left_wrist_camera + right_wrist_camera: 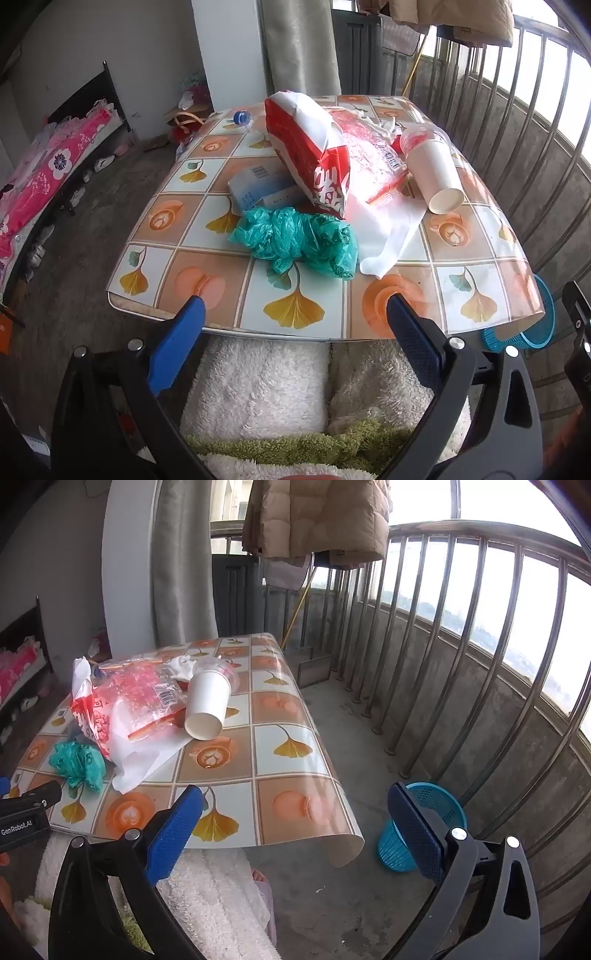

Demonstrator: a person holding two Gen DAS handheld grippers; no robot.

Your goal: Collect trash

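Both claws are hanging over the near edge of the table (155,291), tilted downward, nothing between their pads.

Left claw (295,306): jaws standing wide apart, released, aiming at the heap of trash in the table's middle. Right claw (295,797): likewise spread wide and empty, its left finger over the table's near right corner, its right finger in front of the blue mesh wastebasket (439,805).

The trash is lying on the patterned tablecloth:
- crumpled green plastic bag (295,243), nearest the left claw
- red-and-white plastic bag (310,155), resting partly on a small blue-and-white box (255,184)
- white paper cup (439,177), tipped on its side, open end toward the camera, leaning on a clear plastic wrapper (147,698)
- blue-capped bottle (242,118) at the far left edge

The wastebasket is standing on the concrete floor, right of the table, near the balcony railing (480,635).
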